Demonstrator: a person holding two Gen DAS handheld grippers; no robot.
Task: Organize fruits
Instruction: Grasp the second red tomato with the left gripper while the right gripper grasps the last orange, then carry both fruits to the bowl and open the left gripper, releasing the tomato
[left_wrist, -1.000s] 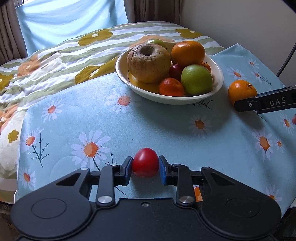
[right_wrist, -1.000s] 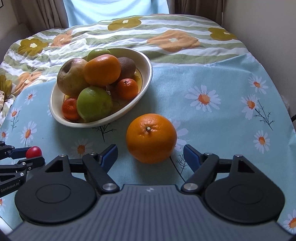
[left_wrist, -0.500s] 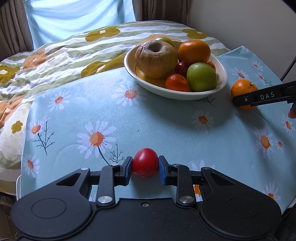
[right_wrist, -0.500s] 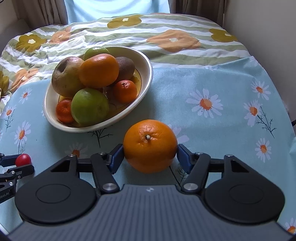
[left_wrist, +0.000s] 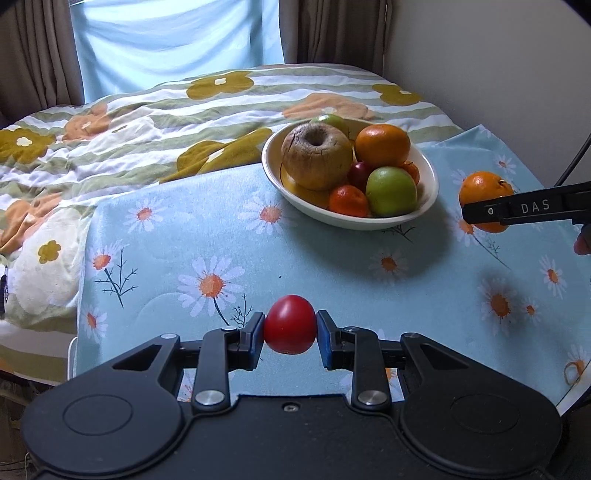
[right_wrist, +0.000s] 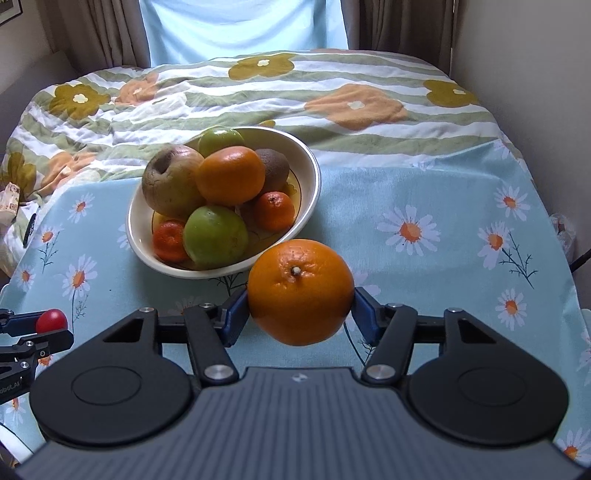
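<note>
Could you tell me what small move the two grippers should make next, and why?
Probably carry both fruits toward the bowl: the right gripper is clamped on the orange, the left gripper on the small red fruit, and both appear lifted clear of the daisy cloth.

The small red fruit (left_wrist: 290, 325) and the large orange (right_wrist: 300, 291) hang clear of the daisy-print cloth (right_wrist: 424, 206). The cream bowl (right_wrist: 309, 206) on that cloth holds a brown apple (right_wrist: 171, 184), oranges and green apples.

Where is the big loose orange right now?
In the right wrist view the orange sits clamped in the right hand-held gripper, lifted above the daisy cloth, just right of the fruit bowl.
</note>
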